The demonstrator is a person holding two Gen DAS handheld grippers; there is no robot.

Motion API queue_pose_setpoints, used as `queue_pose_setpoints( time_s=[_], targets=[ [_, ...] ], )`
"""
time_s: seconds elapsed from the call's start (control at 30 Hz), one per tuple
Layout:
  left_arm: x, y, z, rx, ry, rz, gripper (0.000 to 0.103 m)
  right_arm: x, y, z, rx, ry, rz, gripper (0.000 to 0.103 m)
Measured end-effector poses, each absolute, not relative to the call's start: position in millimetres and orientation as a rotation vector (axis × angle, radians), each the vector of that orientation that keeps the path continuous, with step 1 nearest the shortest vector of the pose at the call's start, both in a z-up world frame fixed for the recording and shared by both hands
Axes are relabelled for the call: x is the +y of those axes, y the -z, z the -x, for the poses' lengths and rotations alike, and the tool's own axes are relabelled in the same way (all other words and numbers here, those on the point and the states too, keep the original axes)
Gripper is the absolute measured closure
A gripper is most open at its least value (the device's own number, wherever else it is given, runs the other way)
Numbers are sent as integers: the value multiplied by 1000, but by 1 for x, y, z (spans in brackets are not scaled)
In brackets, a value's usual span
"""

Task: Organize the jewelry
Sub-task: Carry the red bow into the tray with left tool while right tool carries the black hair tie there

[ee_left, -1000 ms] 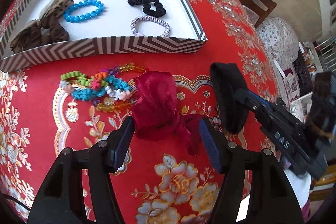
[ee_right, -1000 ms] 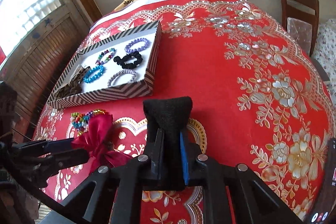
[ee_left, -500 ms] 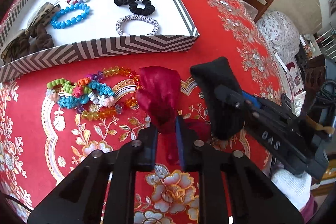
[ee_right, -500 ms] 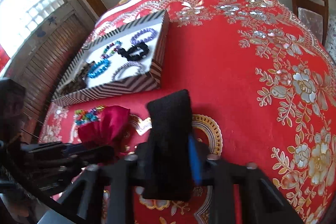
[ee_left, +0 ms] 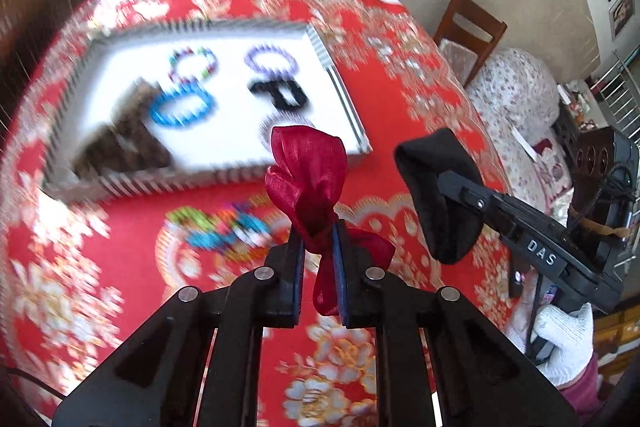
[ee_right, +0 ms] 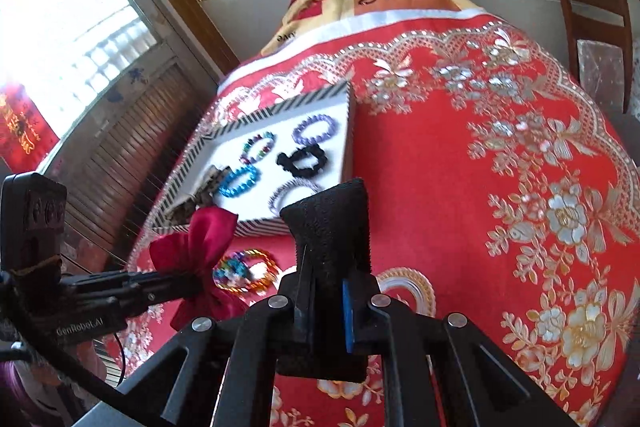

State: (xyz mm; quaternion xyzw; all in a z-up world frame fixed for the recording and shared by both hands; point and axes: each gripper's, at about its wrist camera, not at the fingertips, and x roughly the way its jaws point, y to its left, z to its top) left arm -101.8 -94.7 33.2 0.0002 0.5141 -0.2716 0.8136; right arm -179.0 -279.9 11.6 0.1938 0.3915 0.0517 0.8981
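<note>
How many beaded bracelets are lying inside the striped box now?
4: a purple beaded bracelet far right, a multicoloured one far left, a blue one near left, a pale lilac one nearest, partly hidden.

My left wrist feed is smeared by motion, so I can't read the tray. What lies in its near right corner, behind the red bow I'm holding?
Observer: A pale silvery bracelet lies there, inside the striped tray.
Operator: Is the right gripper actually gripping its black thing?
Observer: Yes. The right gripper has its fingers closed on the black fabric piece, which stands up above them.
Operator: Where are the loose bracelets?
Observer: The pile of beaded bracelets lies on the red tablecloth, a little in front of the tray's near wall.
</note>
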Motion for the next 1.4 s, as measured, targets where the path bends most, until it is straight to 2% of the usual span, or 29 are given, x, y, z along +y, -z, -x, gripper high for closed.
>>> queue_pose_setpoints(
  time_s=[0.3, 0.8, 1.4],
  targets=[
    [-62, -51, 52, 1028, 411, -49, 91, -261, -35, 136, 793, -189, -387, 94],
    [-30, -40, -35, 1023, 245, -61, 91, -249, -49, 53, 826, -243, -316, 94],
    [-21, -9, -112, 1085, 158, -25, 91, -251, -20, -51, 915, -232, -299, 94]
  ],
)
